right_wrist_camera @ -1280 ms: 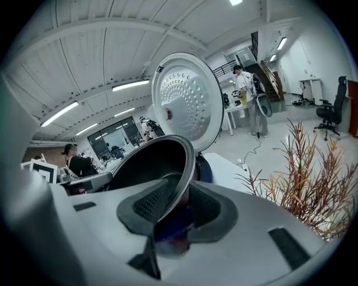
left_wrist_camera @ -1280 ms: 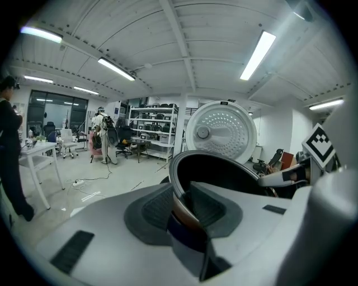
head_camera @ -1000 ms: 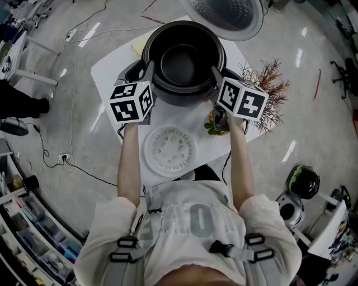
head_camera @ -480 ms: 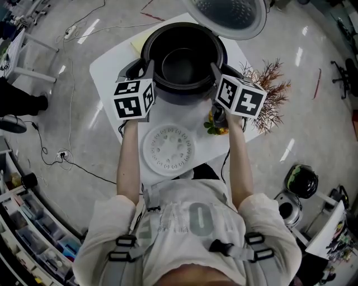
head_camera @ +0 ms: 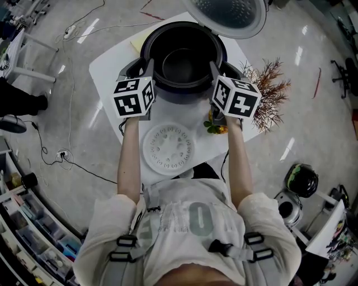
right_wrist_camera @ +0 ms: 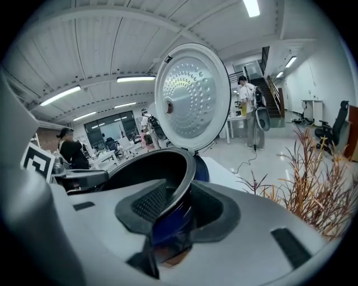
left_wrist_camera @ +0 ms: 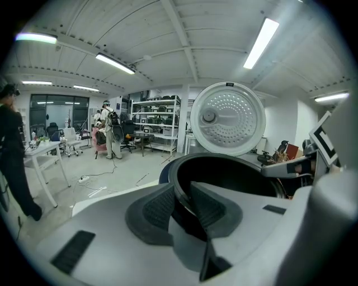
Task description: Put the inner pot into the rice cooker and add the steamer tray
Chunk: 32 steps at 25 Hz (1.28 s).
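Observation:
The black inner pot (head_camera: 183, 61) sits inside the rice cooker (head_camera: 184, 96) on the white table, under the raised lid (head_camera: 229, 14). My left gripper (head_camera: 150, 66) is at the pot's left rim. In the left gripper view its pads (left_wrist_camera: 162, 208) are shut on that rim (left_wrist_camera: 235, 167). My right gripper (head_camera: 213, 68) is at the right rim. Its jaws are opening, and the rim (right_wrist_camera: 187, 179) stands between the pads with a gap on the outer side. The white steamer tray (head_camera: 169, 149) lies flat on the table near me.
A dried brown plant (head_camera: 268, 89) stands at the table's right edge, with a small orange and green object (head_camera: 215, 125) beside it. Another cooker (head_camera: 302, 181) and cables lie on the floor. People stand far off (left_wrist_camera: 14, 156).
The right gripper's marker cube has rolled a little at the pot's right rim. The left gripper and the pot have hardly moved.

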Each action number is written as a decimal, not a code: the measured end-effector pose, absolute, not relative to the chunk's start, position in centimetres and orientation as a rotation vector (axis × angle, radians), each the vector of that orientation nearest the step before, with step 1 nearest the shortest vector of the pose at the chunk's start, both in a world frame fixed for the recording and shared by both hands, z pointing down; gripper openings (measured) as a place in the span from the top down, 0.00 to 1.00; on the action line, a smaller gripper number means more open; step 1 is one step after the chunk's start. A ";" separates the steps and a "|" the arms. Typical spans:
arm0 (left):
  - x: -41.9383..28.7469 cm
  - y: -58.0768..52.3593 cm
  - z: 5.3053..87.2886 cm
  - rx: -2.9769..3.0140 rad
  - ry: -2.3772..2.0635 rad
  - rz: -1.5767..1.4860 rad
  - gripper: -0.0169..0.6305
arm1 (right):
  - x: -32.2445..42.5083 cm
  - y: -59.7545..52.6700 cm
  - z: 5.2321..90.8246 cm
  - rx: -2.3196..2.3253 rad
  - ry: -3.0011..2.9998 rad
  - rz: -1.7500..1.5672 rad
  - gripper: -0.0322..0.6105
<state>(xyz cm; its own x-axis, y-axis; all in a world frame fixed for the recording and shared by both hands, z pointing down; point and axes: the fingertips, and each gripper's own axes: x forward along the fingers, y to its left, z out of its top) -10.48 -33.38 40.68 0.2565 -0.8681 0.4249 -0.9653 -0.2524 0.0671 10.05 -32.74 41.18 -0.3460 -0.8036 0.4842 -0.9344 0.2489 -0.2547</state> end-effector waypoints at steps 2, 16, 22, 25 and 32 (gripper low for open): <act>-10.5 -33.4 40.7 2.218 -1.687 0.429 0.83 | 10.0 -32.8 41.2 1.622 -2.275 0.743 0.74; -11.8 -33.4 37.2 2.201 -1.719 0.175 0.83 | 10.4 -33.1 38.4 1.659 -2.344 0.637 0.77; -13.3 -30.4 34.2 2.226 -1.774 0.115 0.83 | 7.3 -31.2 33.8 1.522 -2.515 0.450 0.68; -14.4 -27.7 33.8 2.222 -1.795 0.118 0.79 | 5.7 -29.1 32.6 1.424 -2.586 0.422 0.67; -16.3 -20.3 38.5 2.131 -1.775 0.234 0.77 | 2.7 -23.7 35.6 1.181 -2.589 0.328 0.66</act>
